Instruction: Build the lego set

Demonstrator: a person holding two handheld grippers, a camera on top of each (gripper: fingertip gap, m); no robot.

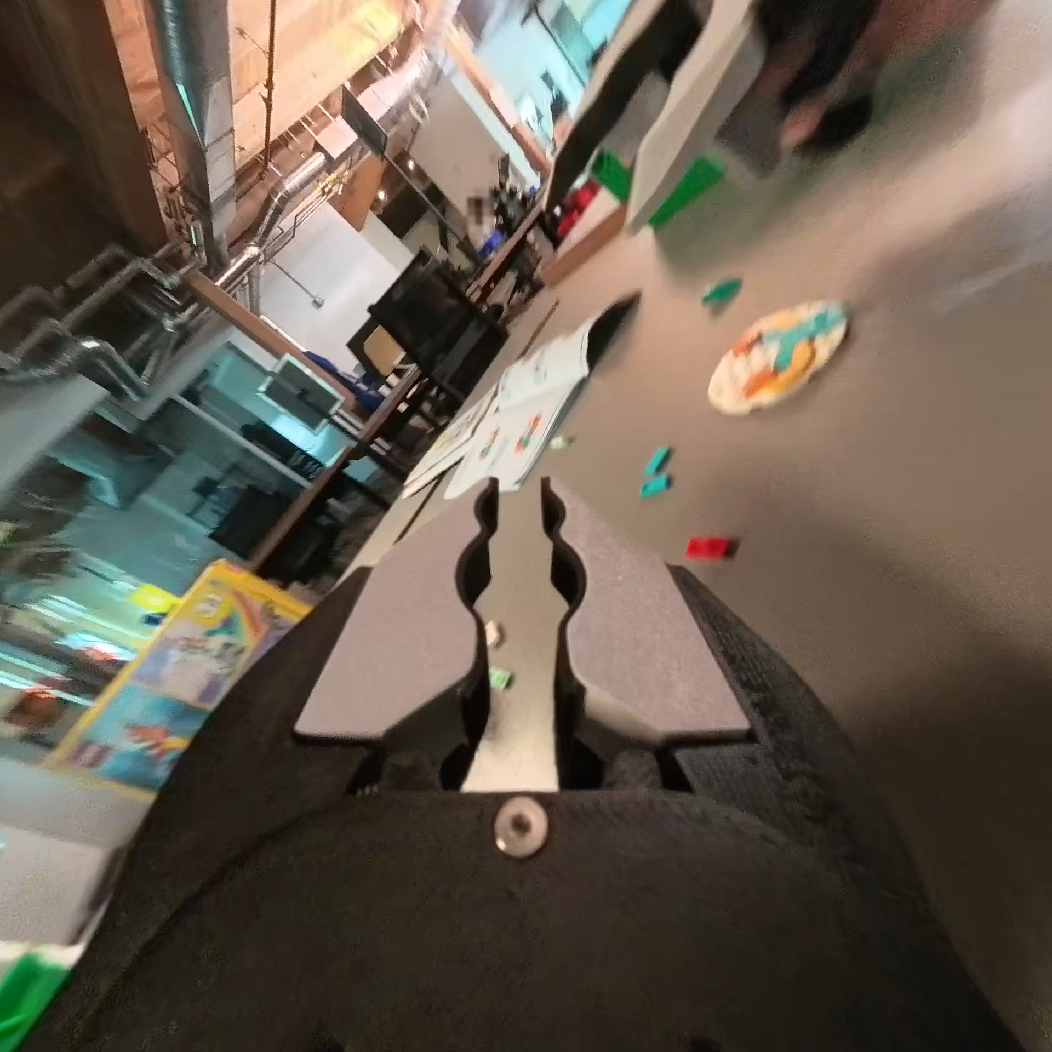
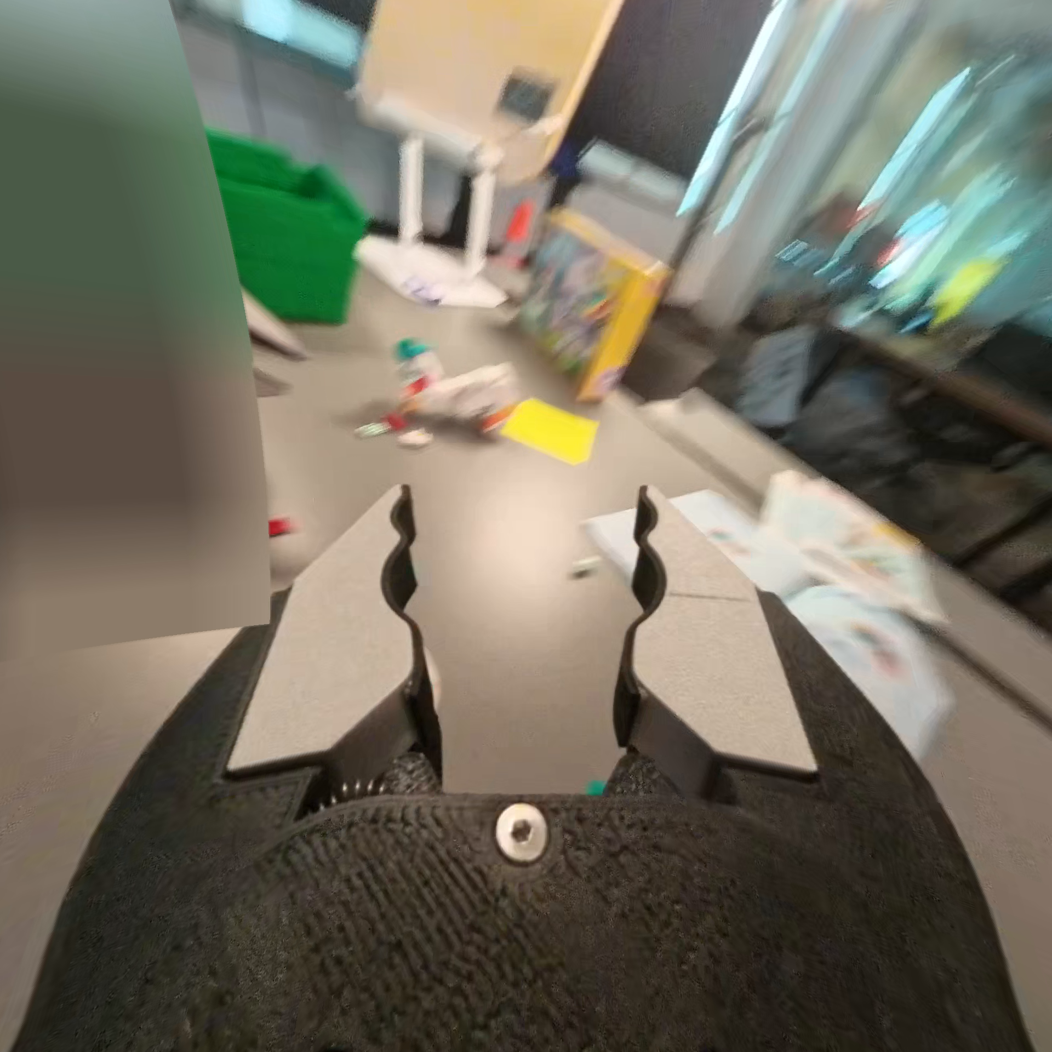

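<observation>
Both views are motion-blurred. My left gripper (image 1: pixel 519 485) hovers tilted over the grey table (image 1: pixel 854 569), its jaws a narrow gap apart with nothing between them. Beyond it lie a red brick (image 1: pixel 711 547), teal bricks (image 1: pixel 657 462) and a paper plate of pieces (image 1: pixel 779 357). A small white piece (image 1: pixel 494 633) and a green piece (image 1: pixel 501 678) lie on the table under the fingers. My right gripper (image 2: pixel 524 495) is wide open and empty above the table. Far ahead of it a partly built white, red and teal model (image 2: pixel 450 393) lies beside a yellow sheet (image 2: pixel 549 430).
An open instruction booklet (image 1: pixel 529 410) lies ahead of the left gripper and shows at the right in the right wrist view (image 2: pixel 825 569). The yellow lego box (image 2: pixel 598 319) stands behind the model. A green bin (image 2: pixel 284 250) sits at back left. A red brick (image 2: pixel 279 526) lies left of the right gripper. My left gripper is the nearer one to the red brick (image 1: pixel 711 547): about 7 cm, against 12 cm.
</observation>
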